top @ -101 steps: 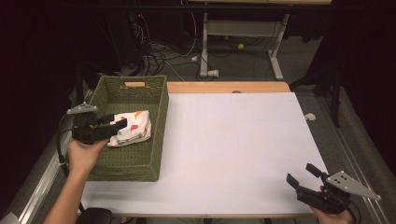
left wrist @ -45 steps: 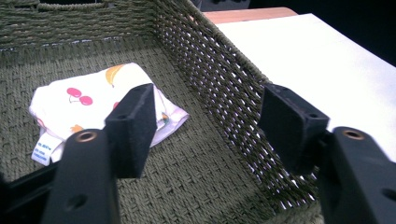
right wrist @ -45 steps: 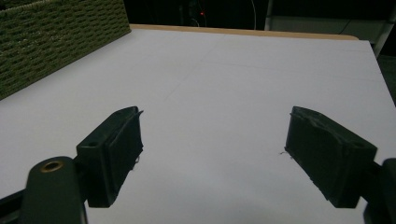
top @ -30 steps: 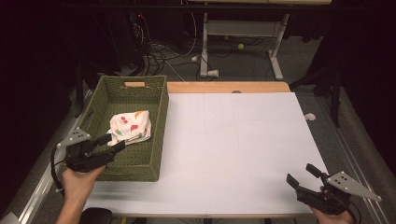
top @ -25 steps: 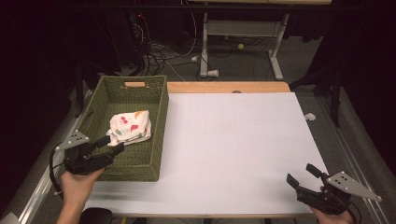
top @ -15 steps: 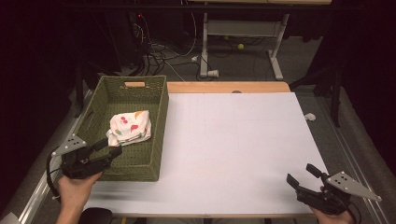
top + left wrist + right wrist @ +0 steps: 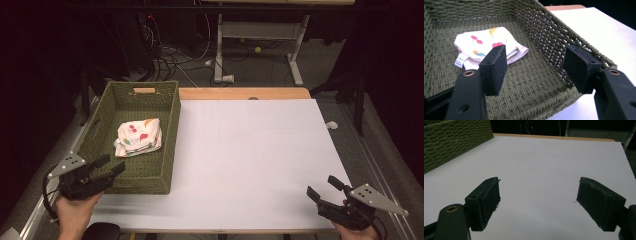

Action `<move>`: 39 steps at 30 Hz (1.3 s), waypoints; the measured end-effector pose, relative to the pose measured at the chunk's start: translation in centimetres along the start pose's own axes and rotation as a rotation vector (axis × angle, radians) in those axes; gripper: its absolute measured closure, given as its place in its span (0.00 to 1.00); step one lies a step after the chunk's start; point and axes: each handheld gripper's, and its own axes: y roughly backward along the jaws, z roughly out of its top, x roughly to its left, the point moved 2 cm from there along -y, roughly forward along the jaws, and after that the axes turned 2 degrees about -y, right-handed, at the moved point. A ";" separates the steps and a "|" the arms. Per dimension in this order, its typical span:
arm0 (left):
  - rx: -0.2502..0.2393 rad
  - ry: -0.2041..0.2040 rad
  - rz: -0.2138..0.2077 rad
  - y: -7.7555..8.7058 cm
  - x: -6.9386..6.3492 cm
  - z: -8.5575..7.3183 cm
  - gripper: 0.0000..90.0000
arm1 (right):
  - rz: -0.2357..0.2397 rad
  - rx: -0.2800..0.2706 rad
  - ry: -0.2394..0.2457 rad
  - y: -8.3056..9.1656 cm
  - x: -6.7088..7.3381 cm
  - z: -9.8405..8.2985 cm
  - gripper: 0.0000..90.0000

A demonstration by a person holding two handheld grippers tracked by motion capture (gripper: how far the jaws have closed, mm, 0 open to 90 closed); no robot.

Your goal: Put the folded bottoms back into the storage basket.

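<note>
One white table [image 7: 260, 150] takes up most of the high view, its far edge a strip of bare wood. At its left end stands a green woven basket [image 7: 170, 125], long side running away from the person, with a handle slot in its far wall. Inside the basket, on the floor toward the middle, lies a folded white cloth [image 7: 139, 137] printed with red, orange and yellow fruit shapes; in the left gripper view a small label sticks out from its near edge. The left gripper [image 7: 111, 166] is held in a hand [image 7: 74, 212] at the basket's near left corner, jaws spread wide with nothing between them; its own view looks over the near rim into the basket, with the cloth lying well beyond the pads [image 7: 495, 68] and apart from them. The right gripper [image 7: 325, 188] sits low at the table's near right corner, held from below, and its jaws are likewise parted and empty over bare white tabletop. Beyond the table, the dark floor carries loose cables [image 7: 170, 55], a grey desk frame [image 7: 260, 35] and a small yellow ball [image 7: 257, 49].
</note>
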 end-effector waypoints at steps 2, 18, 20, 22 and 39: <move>-0.005 0.003 0.003 0.2 0.1 -0.2 0.38 | -0.001 0.001 -0.001 0.0 0.0 0.0 0.21; -0.012 0.030 0.019 1.2 0.6 -1.8 0.38 | 0.002 0.005 0.000 -0.1 0.0 0.0 0.21; -0.013 0.042 0.011 1.3 0.7 -2.0 0.38 | 0.002 0.006 0.000 -0.2 0.0 0.0 0.21; -0.015 0.048 0.015 1.5 0.9 -2.2 0.38 | 0.001 0.006 -0.001 -0.2 0.1 0.0 0.21; -0.040 0.032 0.068 1.6 1.1 -3.6 0.36 | -0.008 0.008 -0.008 -0.1 0.0 0.0 0.21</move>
